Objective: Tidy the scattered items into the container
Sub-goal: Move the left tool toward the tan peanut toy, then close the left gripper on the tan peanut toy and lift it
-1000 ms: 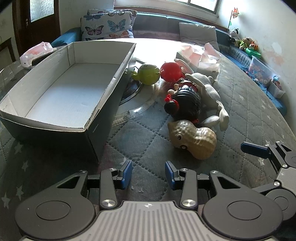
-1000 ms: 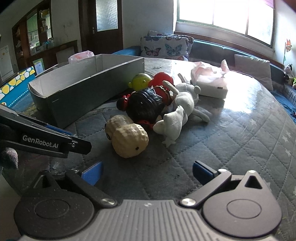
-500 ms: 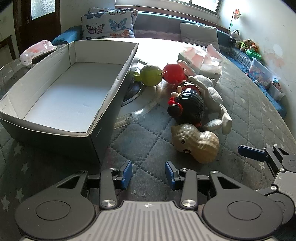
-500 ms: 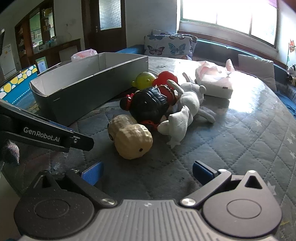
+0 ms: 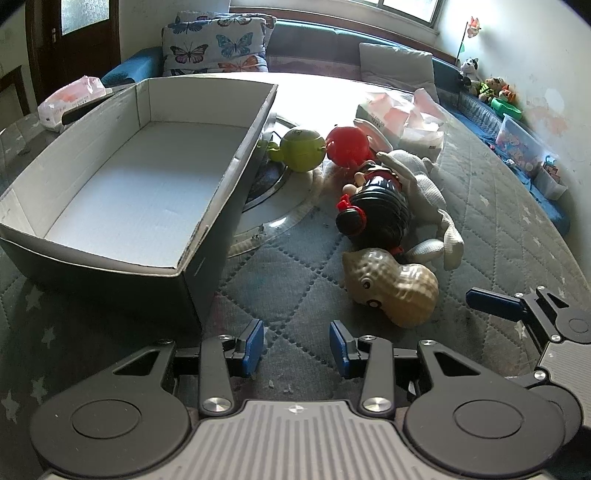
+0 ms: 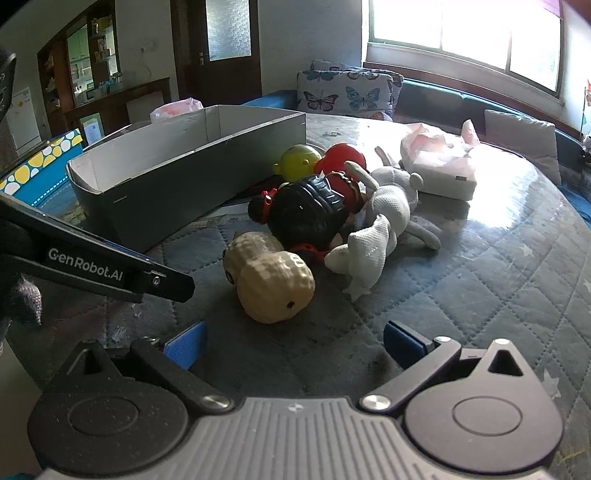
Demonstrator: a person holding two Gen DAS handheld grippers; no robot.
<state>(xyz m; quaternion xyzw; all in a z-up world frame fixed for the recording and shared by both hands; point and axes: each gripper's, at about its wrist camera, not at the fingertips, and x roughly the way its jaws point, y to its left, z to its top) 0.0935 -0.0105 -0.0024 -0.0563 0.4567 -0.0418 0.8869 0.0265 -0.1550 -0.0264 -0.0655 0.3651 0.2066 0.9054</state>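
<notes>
Right tongs (image 6: 291, 345) spread wide, empty, aimed at peanut toy (image 6: 271, 280) just ahead: nearest of pile, likely first pick. Left tongs (image 5: 296, 347) narrower, empty. Cardboard box (image 5: 207, 221) empty, beside toys on quilted worktop (image 5: 498, 206), short carry.

Setting was home living room. Round table (image 6: 498, 258) under quilted cover, bench sofa (image 5: 314, 44) wrapped around it below wide window (image 6: 461, 33). Butterfly-print cushions (image 5: 218, 48) and plain grey cushion (image 5: 395, 62) leaned on sofa back. Plush toys (image 5: 487, 86) sat in far corner. Dark wooden door (image 6: 221, 44) with frosted glass, cabinet with shelves (image 6: 99, 62) stood behind.
</notes>
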